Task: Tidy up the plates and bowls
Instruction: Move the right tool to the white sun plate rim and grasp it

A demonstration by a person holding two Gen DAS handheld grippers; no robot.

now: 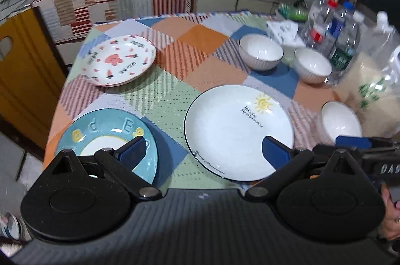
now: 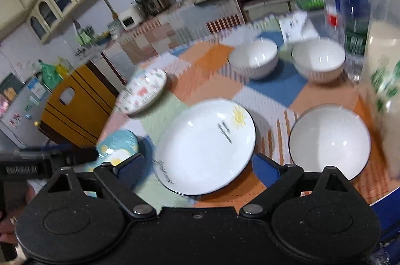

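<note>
Right tool [image 2: 197,165] jaws apart, empty; sun plate [image 2: 205,147] lay flat on tabletop [image 2: 322,95] dead ahead, near rim between fingers. Left tool [image 1: 203,152] apart too, sat between blue plate [image 1: 107,140] and sun plate.

The white sun plate [image 1: 238,132] reads "Hello day", seemingly "My only sunshine"; the blue plate [image 1: 110,132] bears raised letters.

Three plates lie flat and apart: a blue plate [image 1: 105,137], a sun-printed white plate [image 1: 237,130], and a strawberry plate [image 1: 120,60]. Three white bowls [image 1: 261,52] stand upright, unstacked, near the right.
</note>
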